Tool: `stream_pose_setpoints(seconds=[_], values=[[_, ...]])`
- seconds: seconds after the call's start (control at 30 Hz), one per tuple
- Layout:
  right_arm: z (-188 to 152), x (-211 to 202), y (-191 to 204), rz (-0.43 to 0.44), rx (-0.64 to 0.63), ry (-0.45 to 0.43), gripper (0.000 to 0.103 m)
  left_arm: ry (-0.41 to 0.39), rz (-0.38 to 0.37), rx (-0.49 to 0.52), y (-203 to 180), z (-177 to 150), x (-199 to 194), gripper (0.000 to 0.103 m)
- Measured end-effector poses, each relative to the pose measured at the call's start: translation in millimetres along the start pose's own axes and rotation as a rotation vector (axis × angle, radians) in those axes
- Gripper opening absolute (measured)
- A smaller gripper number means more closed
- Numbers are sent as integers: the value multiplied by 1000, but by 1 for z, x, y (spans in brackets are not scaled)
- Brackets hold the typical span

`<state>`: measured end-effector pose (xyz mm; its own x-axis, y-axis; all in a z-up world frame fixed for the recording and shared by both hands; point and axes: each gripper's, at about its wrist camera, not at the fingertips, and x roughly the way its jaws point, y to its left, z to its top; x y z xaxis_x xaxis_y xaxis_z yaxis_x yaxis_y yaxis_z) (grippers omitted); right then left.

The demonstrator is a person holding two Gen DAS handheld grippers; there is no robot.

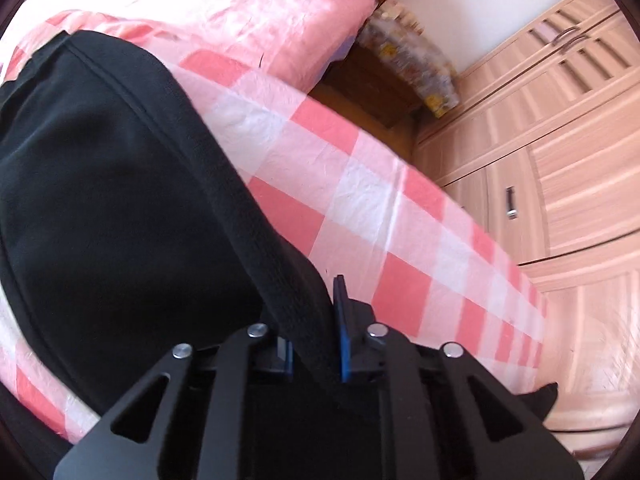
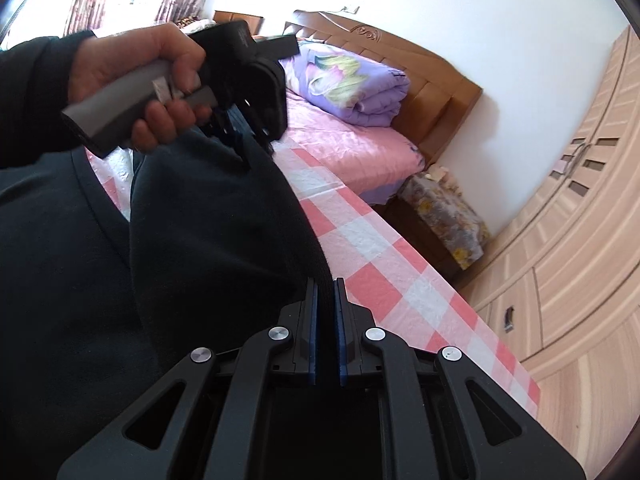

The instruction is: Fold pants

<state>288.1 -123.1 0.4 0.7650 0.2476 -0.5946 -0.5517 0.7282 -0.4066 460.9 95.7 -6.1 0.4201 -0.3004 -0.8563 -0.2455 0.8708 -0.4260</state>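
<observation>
Two grippers each pinch the same black waistband, and the views show it in turn. From the left wrist, the left gripper [image 1: 316, 336] is clamped on the pants [image 1: 112, 184] at the band's thick hem; the cloth hangs away from it over the checked sheet [image 1: 360, 208], lifted so the garment can be stretched out before folding, I judge. From the right wrist, the right gripper [image 2: 325, 320] is closed on the band further along, its blue pads [image 2: 343, 332] squeezing the fabric. Beyond, a hand [image 2: 132, 80] holds the left tool, keeping the band taut between both. A quilt [image 2: 352, 84] sits at the headboard.
</observation>
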Motion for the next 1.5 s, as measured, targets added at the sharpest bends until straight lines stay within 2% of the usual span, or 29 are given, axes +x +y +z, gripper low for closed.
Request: stream_pose_setpoints(seconds=[0.1,0.17,0.27,0.37,0.47,0.5,0.53,0.57,0.6,0.63,0.67,0.8,0.9,0.97,1.03,1.1,1.2,1.27,1.3,1.33,1.4,1.5], values=[[-2,-18,14,-57,9,-16,11,-153,-61,93,1,-30,-55,12],[-4,-31,23,-79,20,-28,10,-264,-92,171,3,-63,-93,12],[-16,-53,39,-117,32,-29,10,-356,-111,249,14,-116,-118,12],[-38,-61,52,-98,72,7,11,-377,-102,279,33,-164,-112,12],[-58,-54,60,-67,117,87,18,-330,-71,292,51,-190,-84,12],[-63,-53,60,-47,144,118,29,-304,-67,281,58,-194,-73,12],[-66,-55,59,-25,167,136,46,-293,-70,270,64,-194,-68,12],[-68,-59,57,-13,189,142,56,-281,-85,257,72,-195,-62,12],[-71,-68,55,-18,215,130,76,-276,-94,252,74,-197,-59,16],[-73,-81,54,-28,241,109,88,-276,-97,248,78,-199,-59,21],[-76,-89,46,-31,274,96,88,-273,-110,233,82,-197,-59,23],[-92,-96,-27,-36,552,144,88,-261,-171,197,95,-195,-58,27],[-112,-84,-114,-14,927,126,88,-262,-190,196,100,-199,-58,28],[-124,-68,-160,-25,1146,169,89,-261,-195,195,102,-199,-57,29],[-128,-41,-195,41,1345,194,89,-262,-196,199,101,-200,-57,31],[-122,-26,-204,55,1384,200,89,-261,-204,204,101,-200,-57,34],[-102,-3,-198,-36,1315,298,88,-260,-215,205,99,-202,-58,36],[-98,0,-195,-137,1268,318,62,-258,-222,208,99,-202,-58,38],[-103,-13,-190,-168,1268,313,38,-256,-227,211,98,-201,-58,40],[-108,-16,-187,-183,1277,297,26,-254,-231,214,98,-201,-58,41],[-123,-35,-174,-192,1292,212,17,-251,-239,219,98,-201,-58,44],[-139,-75,-161,-154,1317,37,16,-237,-223,216,93,-199,-59,45]])
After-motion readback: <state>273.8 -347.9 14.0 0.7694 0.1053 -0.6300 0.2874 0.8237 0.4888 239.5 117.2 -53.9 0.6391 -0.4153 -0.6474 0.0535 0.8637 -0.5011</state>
